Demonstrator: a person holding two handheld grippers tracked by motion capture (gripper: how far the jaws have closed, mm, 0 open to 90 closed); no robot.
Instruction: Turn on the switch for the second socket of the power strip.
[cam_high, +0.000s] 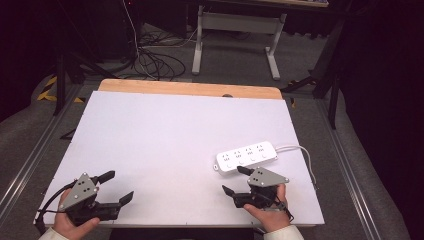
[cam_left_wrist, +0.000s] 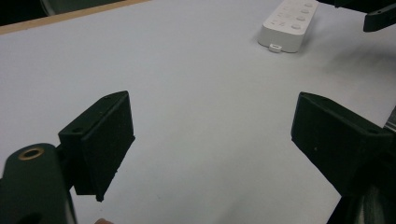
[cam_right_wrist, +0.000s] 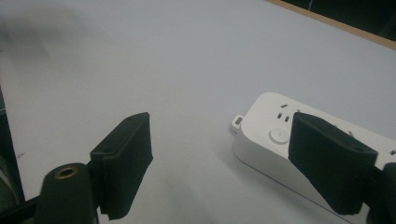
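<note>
So the white plastic power strip (cam_high: 246, 157) with its row of sockets and round buttons is lying flat on the right half of the white bench (cam_high: 165, 135), angled a bit, with its white cable (cam_high: 303, 152) trailing off toward the right edge. Nothing is plugged into it and nothing is holding it, so I'd say the job has barely kicked off.

The right claw (cam_high: 236, 180) sits just near of the strip's left end, jaws spread apart. In the right gripper view one jaw looks like it's already up alongside or over the strip's (cam_right_wrist: 299, 140) near corner, while the other hangs over bare bench. Can't tell if it's actually touching. Looks to me like it's lining up for a grab on that end.

The left claw (cam_high: 118, 187) is way over at the near left corner, jaws also wide apart with nothing between them, well away from the strip (cam_left_wrist: 289, 23).

What's left is basically everything: close on the strip, then move it or whatever's planned.
</note>
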